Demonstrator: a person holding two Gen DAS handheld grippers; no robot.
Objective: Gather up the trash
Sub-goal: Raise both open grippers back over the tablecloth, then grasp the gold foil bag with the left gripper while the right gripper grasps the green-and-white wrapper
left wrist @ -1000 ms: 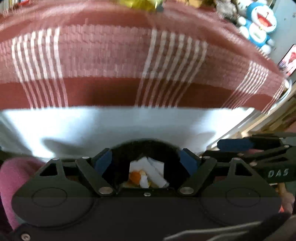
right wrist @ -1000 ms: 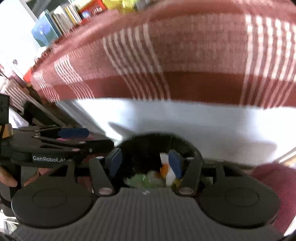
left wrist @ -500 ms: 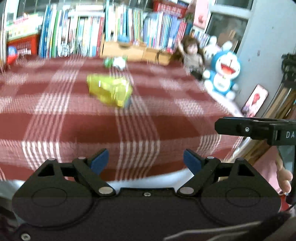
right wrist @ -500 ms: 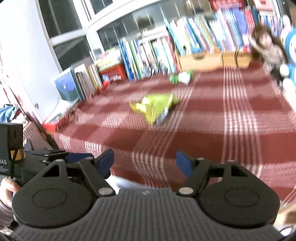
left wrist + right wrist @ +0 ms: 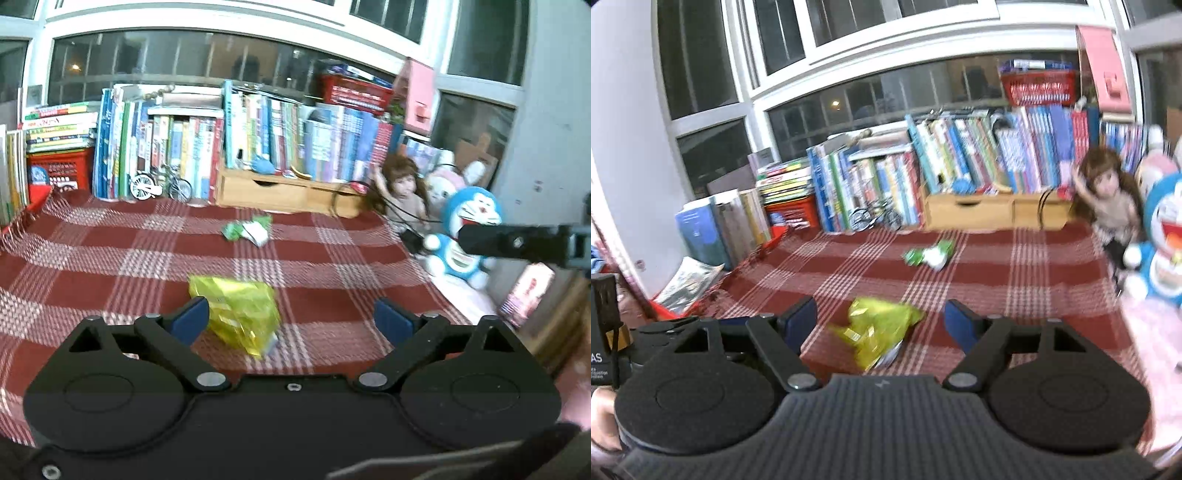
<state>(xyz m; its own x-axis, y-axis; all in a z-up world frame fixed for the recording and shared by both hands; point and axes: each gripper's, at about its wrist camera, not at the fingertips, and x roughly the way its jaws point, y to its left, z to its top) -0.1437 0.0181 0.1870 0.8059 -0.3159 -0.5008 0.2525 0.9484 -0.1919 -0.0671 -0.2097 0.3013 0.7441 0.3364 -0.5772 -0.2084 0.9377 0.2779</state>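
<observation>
A crumpled yellow wrapper lies on the red checked tablecloth, close in front of my left gripper, which is open and holds nothing. The same yellow wrapper shows between the spread fingers of my right gripper, also open. A green and white wrapper lies farther back on the cloth; in the right wrist view this green wrapper sits mid-table. The right gripper's arm crosses the left wrist view at the right.
Rows of books and a wooden drawer box line the table's far edge. A doll, a blue cat toy and a pink plush stand at the right. A red crate and a small bicycle model are at the back left.
Both grippers have risen from a dark bin of trash below the table edge to table height. The tabletop and its two wrappers have come into view and drawn closer.
</observation>
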